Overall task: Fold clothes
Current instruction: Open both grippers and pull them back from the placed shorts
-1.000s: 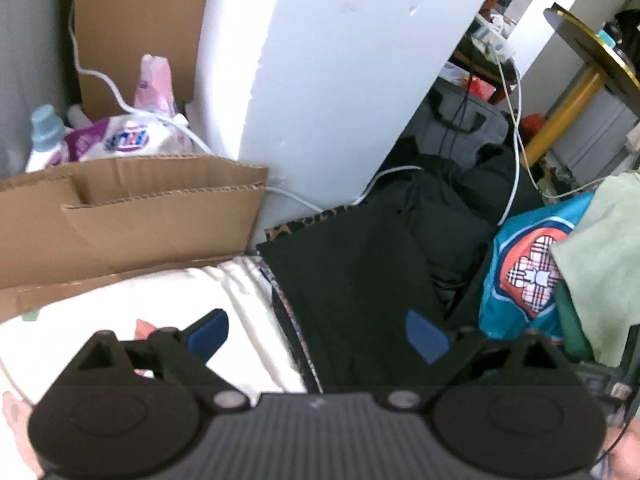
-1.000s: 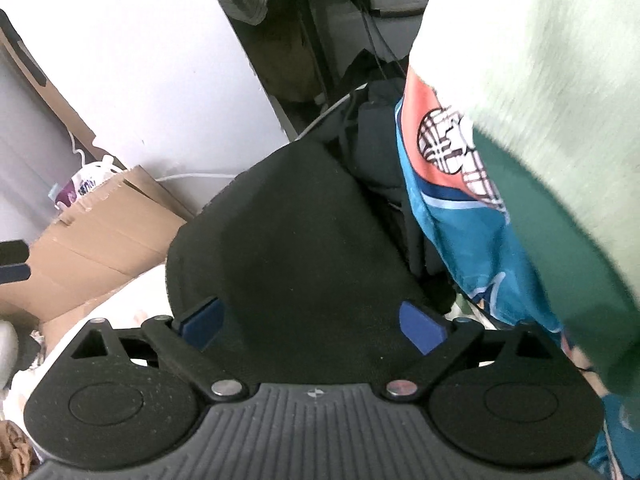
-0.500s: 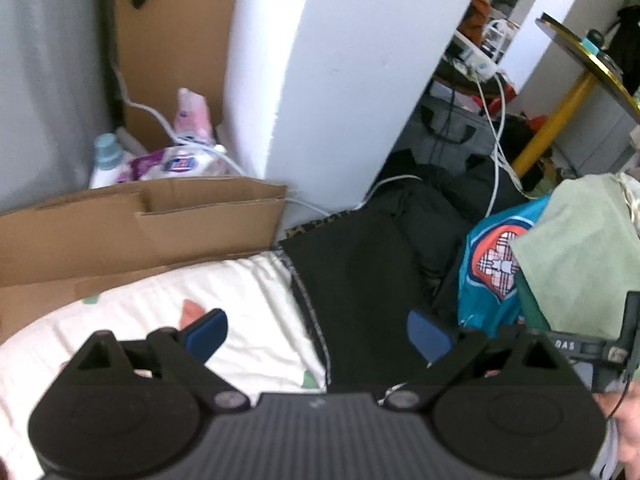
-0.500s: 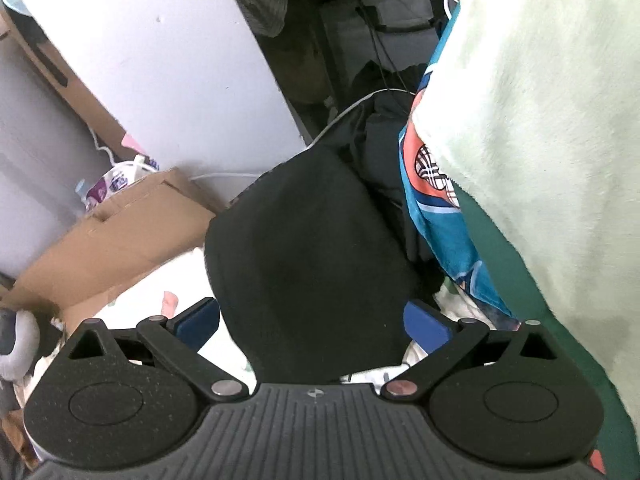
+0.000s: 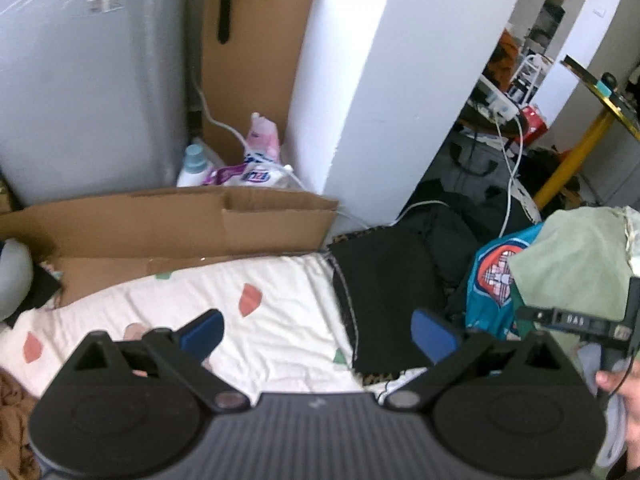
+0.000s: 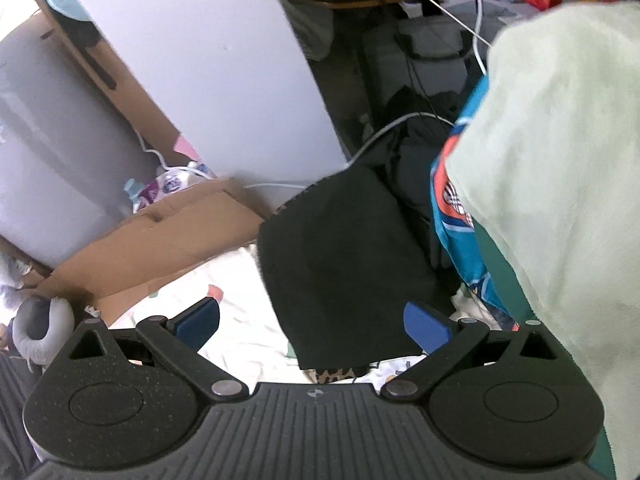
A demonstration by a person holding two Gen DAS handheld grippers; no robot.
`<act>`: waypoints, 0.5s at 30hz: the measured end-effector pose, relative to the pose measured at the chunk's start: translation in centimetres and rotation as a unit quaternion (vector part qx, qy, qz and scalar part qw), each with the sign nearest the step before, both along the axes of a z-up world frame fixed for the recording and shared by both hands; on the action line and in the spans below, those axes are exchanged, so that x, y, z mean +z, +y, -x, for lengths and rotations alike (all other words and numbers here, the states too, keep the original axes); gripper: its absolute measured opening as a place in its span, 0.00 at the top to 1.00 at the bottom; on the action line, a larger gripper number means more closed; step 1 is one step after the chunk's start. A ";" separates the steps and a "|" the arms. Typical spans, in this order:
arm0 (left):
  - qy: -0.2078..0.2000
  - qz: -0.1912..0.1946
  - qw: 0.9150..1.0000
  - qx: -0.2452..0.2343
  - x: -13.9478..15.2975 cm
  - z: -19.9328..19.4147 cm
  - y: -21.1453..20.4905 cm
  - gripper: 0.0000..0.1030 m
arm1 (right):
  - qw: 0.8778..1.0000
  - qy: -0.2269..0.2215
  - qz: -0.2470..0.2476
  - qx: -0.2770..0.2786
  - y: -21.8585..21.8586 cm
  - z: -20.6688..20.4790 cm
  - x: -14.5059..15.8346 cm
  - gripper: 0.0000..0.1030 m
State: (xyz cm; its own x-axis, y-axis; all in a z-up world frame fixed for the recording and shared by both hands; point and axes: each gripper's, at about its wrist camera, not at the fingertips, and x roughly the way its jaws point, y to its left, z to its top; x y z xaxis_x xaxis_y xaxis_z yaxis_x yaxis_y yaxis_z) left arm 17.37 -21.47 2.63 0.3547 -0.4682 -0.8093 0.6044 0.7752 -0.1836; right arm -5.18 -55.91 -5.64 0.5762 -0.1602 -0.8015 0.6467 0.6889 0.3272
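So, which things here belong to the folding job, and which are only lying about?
For the job: black garment, teal shirt, green cloth, both grippers, open.

Lying about: cardboard, bottles, cables, grey pillow.

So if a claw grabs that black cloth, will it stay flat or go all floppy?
Probably floppy: the black cloth is thin fabric lying flat on the sheet, so it would likely droop. It looks light. Its far end touches the dark pile, so it may drag.
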 end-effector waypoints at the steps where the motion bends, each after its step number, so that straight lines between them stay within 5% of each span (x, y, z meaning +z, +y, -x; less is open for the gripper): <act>1: -0.004 -0.002 1.000 0.005 0.4 0.2 0.9 0.01 | 1.000 0.000 0.002 0.003 0.4 -0.1 0.6 0.01; 15: -0.025 -0.006 0.998 0.055 3.2 3.8 11.3 0.01 | 0.997 0.018 0.023 0.066 8.1 -0.3 6.8 0.01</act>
State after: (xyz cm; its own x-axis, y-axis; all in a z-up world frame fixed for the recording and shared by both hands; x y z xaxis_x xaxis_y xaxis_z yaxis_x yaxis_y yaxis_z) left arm 13.61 -10.14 5.87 0.4431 -0.4145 -0.7949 0.5240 0.8392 -0.1455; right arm -4.85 -47.83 1.18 0.5662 -0.1212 -0.8153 0.5596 0.7828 0.2722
